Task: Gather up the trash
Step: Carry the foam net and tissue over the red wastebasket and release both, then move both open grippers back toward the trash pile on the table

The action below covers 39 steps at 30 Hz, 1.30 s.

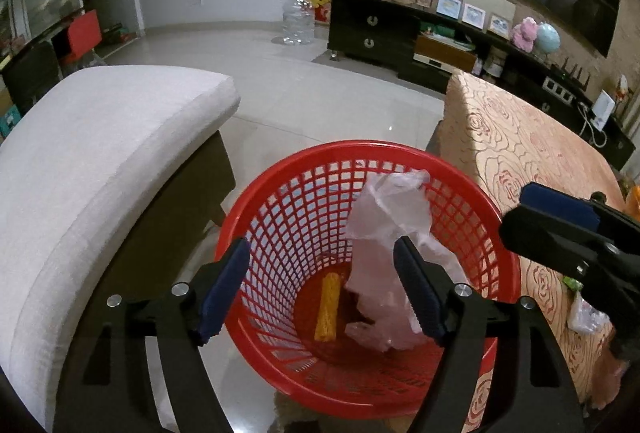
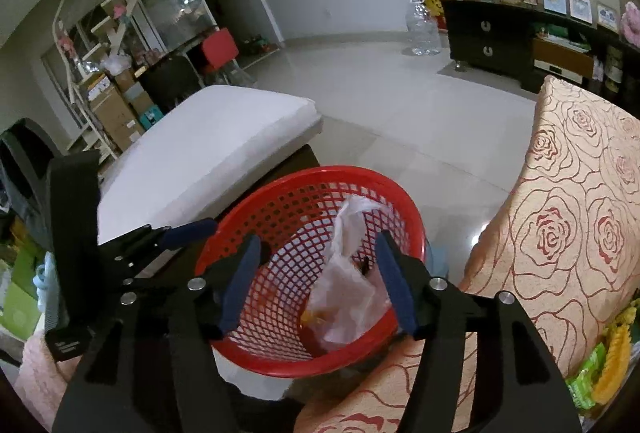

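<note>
A red mesh basket (image 1: 280, 177) stands on the floor between a white cushion and a rose-patterned table. Inside lie a crumpled clear plastic bag (image 1: 384, 233) and a yellow corn-like piece (image 1: 328, 307). My left gripper (image 1: 320, 289) is open and empty above the basket mouth. My right gripper (image 2: 318, 289) is open and empty above the same basket (image 2: 288, 185), with the bag (image 2: 344, 297) below it. The right gripper also shows at the right edge of the left wrist view (image 1: 568, 229). The left gripper shows at the left of the right wrist view (image 2: 160, 237).
A white cushioned seat (image 1: 100, 161) is left of the basket. The rose-patterned tablecloth (image 1: 532, 153) is right of it, with green and yellow wrappers (image 2: 600, 373) at its near edge. A dark TV cabinet (image 1: 372, 29) and a clear water jug (image 1: 298, 17) stand across the tiled floor.
</note>
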Available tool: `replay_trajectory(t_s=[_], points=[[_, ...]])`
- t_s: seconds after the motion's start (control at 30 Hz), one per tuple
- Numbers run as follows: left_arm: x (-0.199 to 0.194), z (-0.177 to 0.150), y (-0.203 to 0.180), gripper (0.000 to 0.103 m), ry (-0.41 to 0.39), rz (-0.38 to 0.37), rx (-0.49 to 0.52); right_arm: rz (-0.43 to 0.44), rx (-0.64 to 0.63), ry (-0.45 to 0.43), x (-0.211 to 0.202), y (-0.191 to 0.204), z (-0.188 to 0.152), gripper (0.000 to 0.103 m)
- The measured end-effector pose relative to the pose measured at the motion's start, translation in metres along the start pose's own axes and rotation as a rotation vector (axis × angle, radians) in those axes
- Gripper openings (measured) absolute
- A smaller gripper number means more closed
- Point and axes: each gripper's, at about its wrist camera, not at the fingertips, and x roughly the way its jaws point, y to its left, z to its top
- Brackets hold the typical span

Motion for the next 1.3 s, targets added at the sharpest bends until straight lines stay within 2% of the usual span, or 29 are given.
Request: replay_trajectory(t_s=[0.1,0.23,0.43,0.53,0.67,0.97,1.17,1.3], points=[[-0.003,0.001,0.001,0.072,-0.012,0.007,-0.007,0.000,0.006,-0.022,-0.010,0.005,0.002,0.059],[-0.007,0.002,0.004,0.072,-0.018,-0.011,-0.021,0.003,0.023,-0.103,-0.040,0.015,0.007,0.062],[-0.016,0.003,-0.007,0.073,-0.041,-0.055,-0.011,0.016,0.070,-0.188,-0.087,0.021,0.004,0.068],[-0.024,0.003,-0.018,0.075,-0.062,-0.083,0.004,-0.008,0.089,-0.224,-0.114,0.015,0.001,0.070],[-0.032,0.002,-0.040,0.077,-0.087,-0.121,0.042,-0.134,0.091,-0.262,-0.154,-0.010,-0.003,0.073],[-0.039,-0.006,-0.097,0.077,-0.108,-0.178,0.162,-0.419,0.091,-0.287,-0.226,-0.078,-0.021,0.073],[-0.038,-0.013,-0.127,0.077,-0.102,-0.196,0.224,-0.537,0.024,-0.268,-0.257,-0.103,-0.039,0.073],[-0.036,-0.018,-0.141,0.077,-0.104,-0.199,0.259,-0.590,-0.018,-0.316,-0.272,-0.118,-0.051,0.073]])
